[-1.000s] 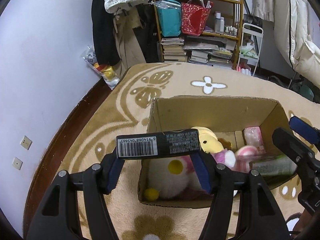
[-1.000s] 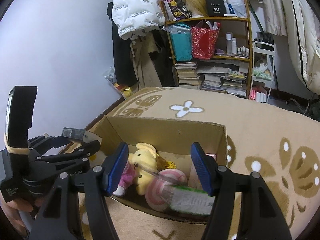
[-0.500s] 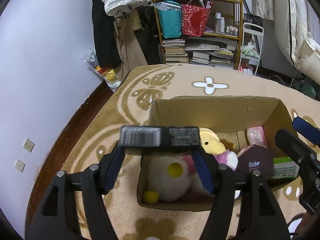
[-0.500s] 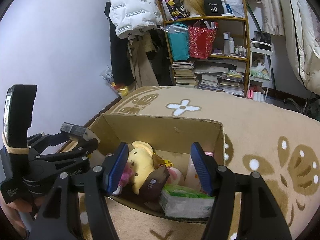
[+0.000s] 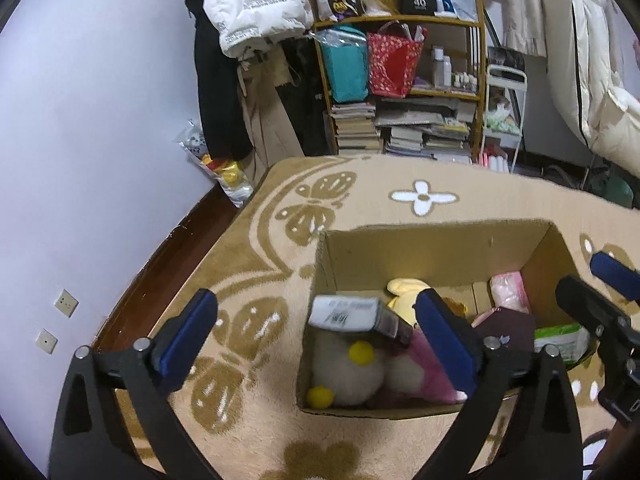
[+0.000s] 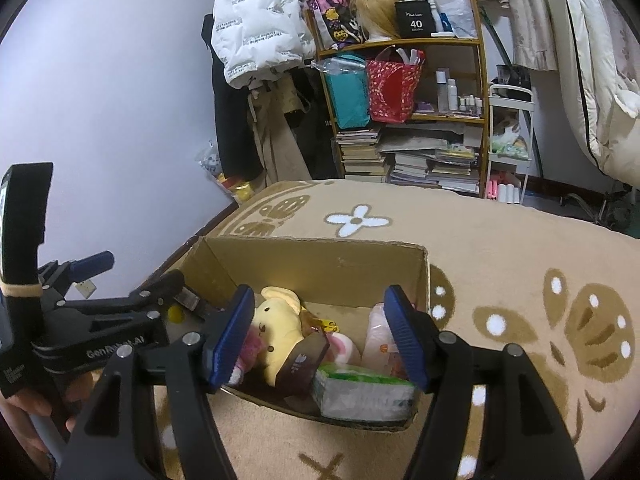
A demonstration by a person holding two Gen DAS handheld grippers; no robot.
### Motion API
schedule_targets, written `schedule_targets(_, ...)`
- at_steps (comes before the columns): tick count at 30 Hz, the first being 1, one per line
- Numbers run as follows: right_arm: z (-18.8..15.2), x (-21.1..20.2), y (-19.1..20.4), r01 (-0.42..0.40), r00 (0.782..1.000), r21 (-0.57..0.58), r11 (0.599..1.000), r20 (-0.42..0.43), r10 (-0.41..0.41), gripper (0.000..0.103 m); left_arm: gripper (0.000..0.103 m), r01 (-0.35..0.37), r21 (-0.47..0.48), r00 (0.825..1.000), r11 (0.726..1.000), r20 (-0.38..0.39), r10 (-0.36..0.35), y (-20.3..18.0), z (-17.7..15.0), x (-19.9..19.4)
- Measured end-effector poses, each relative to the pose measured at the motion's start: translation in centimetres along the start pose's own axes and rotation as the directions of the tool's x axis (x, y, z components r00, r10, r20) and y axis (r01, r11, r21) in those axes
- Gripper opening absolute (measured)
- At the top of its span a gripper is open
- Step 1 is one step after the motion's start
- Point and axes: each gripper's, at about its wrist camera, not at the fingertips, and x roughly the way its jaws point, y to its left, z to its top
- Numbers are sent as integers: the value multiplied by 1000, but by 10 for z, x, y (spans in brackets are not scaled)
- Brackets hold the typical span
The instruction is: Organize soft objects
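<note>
Left gripper (image 5: 316,336) spread wide, blue pads well apart, nothing between them — and just beyond, the dark rectangular pack with a white barcode label (image 5: 358,318) lies tilted inside the open brown cardboard box (image 5: 432,248), at its left end, propped on the white fluffy plush with yellow spots (image 5: 348,368). It sits slanted because the toys beneath give it no flat bed.

Over to the right gripper (image 6: 320,334), also parted wide and carrying nothing, hanging above the box's near edge. Below it the box is crowded: a yellow floppy-eared plush dog (image 6: 278,328) in the middle, a dark maroon pouch with a small white logo (image 6: 302,364) leaning on it, a green-and-white soft tissue pack (image 6: 362,392) wedged in the near corner, a pale pink packet (image 6: 378,338) against the right wall. Things stand on edge here because there is little floor left.

The box rests on the beige rug with brown butterfly and flower patterns (image 6: 520,264). Judging by both grippers being free, collecting looks well along — whether more remains off-frame, I cannot tell.
</note>
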Motion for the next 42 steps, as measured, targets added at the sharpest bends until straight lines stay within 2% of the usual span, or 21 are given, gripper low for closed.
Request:
schedule_targets(1, 0, -1, 0, 0, 1000, 1, 1000, 4, 0, 79, 99, 6, -9, 1000, 1000, 4, -6, 2, 1, -2)
schedule_targets(4, 0, -7, 0, 1, 1000, 10, 1000, 17, -1, 81, 100, 24, -51, 1000, 998, 12, -23, 12, 2, -8)
schedule_targets(8, -2, -16, -1, 12, 1000, 23, 1000, 27, -13, 92, 100, 39, -88, 999, 995, 11, -38, 24, 4, -14)
schedule_targets(12, -3, -24, -2, 23, 1000, 47, 999, 18, -24, 95, 100, 36, -93, 999, 995, 25, -34, 31, 3, -27)
schedule_targets(15, -2, -34, -1, 22, 999, 54, 998, 30, -23, 103, 100, 28, -83, 998, 996, 53, -24, 34, 3, -42)
schedule_targets(17, -1, -43, 2, 17, 999, 47, 999, 48, -19, 103, 103, 18, -71, 997, 997, 73, -13, 34, 2, -54)
schedule_targets(27, 6, -83, 11, 20, 997, 12, 1000, 75, -21, 103, 103, 14, -36, 992, 999, 124, -10, 27, -5, -99)
schedule_targets(33, 5, -110, 13, 16, 996, 22, 1000, 90, -17, 103, 103, 60, -62, 987, 996, 155, -49, 32, -11, -134)
schedule_targets(42, -1, -147, 20, -21, 993, 2, 1000, 118, 21, 103, 103, 51, -84, 977, 995, 210, -32, 44, -26, -179)
